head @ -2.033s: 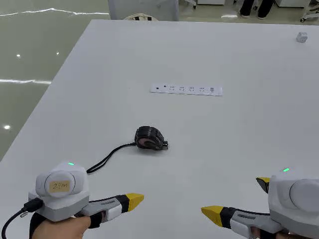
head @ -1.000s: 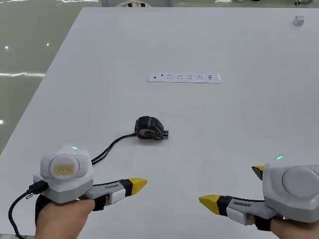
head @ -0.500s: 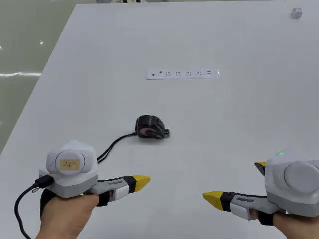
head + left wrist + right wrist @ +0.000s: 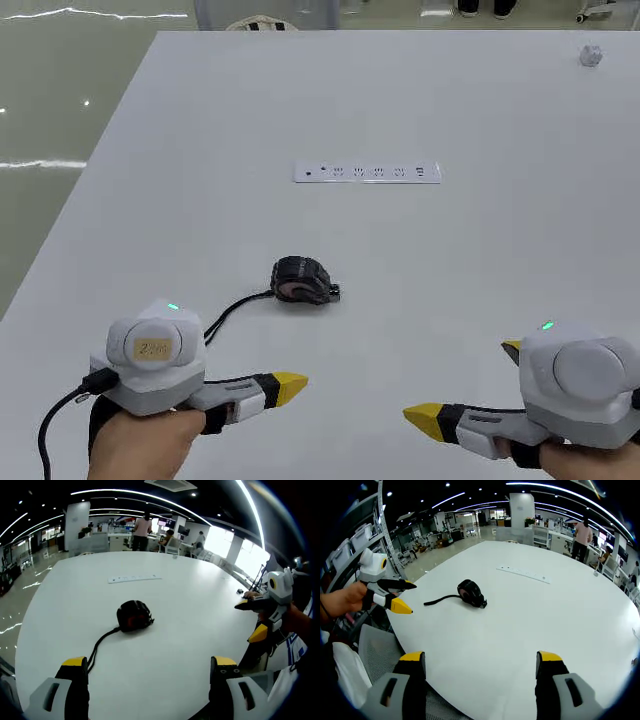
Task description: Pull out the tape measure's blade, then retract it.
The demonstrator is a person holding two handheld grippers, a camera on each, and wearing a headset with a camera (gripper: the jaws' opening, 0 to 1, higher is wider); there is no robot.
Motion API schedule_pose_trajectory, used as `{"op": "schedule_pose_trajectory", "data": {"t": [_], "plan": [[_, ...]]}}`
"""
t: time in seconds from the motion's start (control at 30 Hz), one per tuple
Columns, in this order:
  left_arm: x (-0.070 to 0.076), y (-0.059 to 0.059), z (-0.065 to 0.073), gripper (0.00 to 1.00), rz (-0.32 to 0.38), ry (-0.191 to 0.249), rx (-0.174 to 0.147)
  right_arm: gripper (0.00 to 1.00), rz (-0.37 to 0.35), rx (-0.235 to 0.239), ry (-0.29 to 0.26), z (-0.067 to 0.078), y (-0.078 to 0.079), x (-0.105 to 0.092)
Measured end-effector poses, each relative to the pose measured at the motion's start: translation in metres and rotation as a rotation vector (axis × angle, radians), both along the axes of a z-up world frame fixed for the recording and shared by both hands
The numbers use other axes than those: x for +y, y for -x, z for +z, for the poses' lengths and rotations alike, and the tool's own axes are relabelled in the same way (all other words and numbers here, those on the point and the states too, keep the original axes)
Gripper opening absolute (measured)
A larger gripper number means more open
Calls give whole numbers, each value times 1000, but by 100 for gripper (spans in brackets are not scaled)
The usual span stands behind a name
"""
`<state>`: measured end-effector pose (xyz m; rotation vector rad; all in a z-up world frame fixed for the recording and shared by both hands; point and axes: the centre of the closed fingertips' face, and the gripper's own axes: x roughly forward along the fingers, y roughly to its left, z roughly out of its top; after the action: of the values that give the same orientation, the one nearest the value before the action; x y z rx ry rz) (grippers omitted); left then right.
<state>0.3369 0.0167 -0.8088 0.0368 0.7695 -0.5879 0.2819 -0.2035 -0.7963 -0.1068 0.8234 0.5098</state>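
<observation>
A black tape measure (image 4: 303, 281) lies on the white table (image 4: 480, 250), its blade inside the case and a black wrist strap (image 4: 235, 308) trailing toward the near left. It also appears as the tape measure (image 4: 134, 615) ahead of my left gripper (image 4: 149, 664), which is open and holds nothing. One of that gripper's yellow fingertips (image 4: 290, 383) is at the near left, well short of the case. My right gripper (image 4: 480, 656) is open too, at the near right, with the tape measure (image 4: 471, 593) far ahead of it.
A white power strip (image 4: 367, 172) lies flat beyond the tape measure. A small grey object (image 4: 590, 55) sits at the far right corner. The table's left edge (image 4: 95, 170) drops to a shiny floor. People stand far off in the room.
The head camera has shifted. Both grippers have crept slightly forward toward the tape measure and stay open. The tape measure has not moved.
</observation>
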Motion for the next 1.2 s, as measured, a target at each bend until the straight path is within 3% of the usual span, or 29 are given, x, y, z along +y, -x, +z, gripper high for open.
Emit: {"op": "schedule_pose_trajectory", "data": {"t": [0.5, 1.2], "plan": [[4, -13, -3, 99, -10, -11, -17, 93, 75, -19, 14, -4, -25, 14], [-2, -30, -10, 94, -156, -55, -46, 89, 191, -30, 49, -18, -51, 22]]}}
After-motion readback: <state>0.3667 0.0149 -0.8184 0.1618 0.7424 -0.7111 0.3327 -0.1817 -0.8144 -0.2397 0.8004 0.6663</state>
